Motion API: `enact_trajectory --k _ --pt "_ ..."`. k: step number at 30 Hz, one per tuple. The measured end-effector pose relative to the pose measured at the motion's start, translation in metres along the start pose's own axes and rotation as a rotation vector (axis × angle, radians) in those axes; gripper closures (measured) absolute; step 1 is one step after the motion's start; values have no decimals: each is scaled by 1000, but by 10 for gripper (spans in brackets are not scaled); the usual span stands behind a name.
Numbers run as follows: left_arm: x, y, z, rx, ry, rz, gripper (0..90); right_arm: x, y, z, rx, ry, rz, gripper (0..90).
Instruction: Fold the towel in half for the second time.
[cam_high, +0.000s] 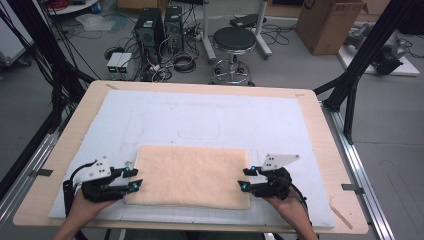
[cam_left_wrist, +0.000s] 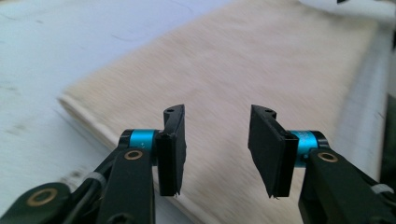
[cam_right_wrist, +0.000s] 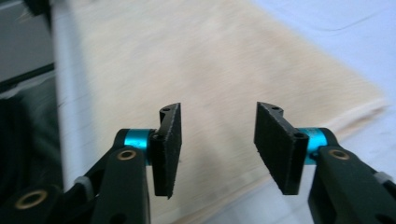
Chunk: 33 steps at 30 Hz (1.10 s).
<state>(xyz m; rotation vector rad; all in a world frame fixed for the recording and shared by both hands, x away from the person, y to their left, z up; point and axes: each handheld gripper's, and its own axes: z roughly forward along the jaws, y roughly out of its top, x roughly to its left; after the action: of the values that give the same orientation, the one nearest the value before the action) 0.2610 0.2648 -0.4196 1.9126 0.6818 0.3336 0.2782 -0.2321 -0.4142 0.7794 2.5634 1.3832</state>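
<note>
A cream folded towel (cam_high: 190, 176) lies flat on the white mat (cam_high: 200, 120) near the table's front. My left gripper (cam_high: 133, 178) sits at the towel's left edge, open, with nothing between its pads. My right gripper (cam_high: 246, 179) sits at the towel's right edge, also open and empty. In the left gripper view the left gripper (cam_left_wrist: 217, 149) hovers over the towel (cam_left_wrist: 243, 74) with jaws apart. In the right gripper view the right gripper (cam_right_wrist: 217, 149) points across the towel (cam_right_wrist: 187, 70), jaws apart.
The wooden table (cam_high: 320, 130) carries the mat. Beyond its far edge stand a black stool (cam_high: 234, 42), computer towers (cam_high: 159, 27) with cables, and a cardboard box (cam_high: 327, 22). Black frame posts (cam_high: 360, 65) rise at both sides.
</note>
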Motion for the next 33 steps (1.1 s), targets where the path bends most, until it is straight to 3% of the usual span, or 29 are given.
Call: enact_trajectory --k 5,10,16,22,24,27,33 --pt "19 12 11 -9 75 -21 524 -27 6 4 -8 -76 62 447" --pt "38 16 29 31 111 -57 501 -47 8 13 -14 -131 112 409" --pt "58 11 47 72 113 -144 459 -63 12 26 -15 -125 158 387" --pt "65 5 55 104 88 -195 441 -76 14 39 19 -91 194 390" --pt "68 3 57 113 64 -236 452 -80 11 42 26 -63 216 424" --pt "71 1 58 123 49 -254 504 -83 8 46 55 -30 222 507" --pt "67 3 58 116 57 -216 726 -79 11 44 48 -1 181 785"
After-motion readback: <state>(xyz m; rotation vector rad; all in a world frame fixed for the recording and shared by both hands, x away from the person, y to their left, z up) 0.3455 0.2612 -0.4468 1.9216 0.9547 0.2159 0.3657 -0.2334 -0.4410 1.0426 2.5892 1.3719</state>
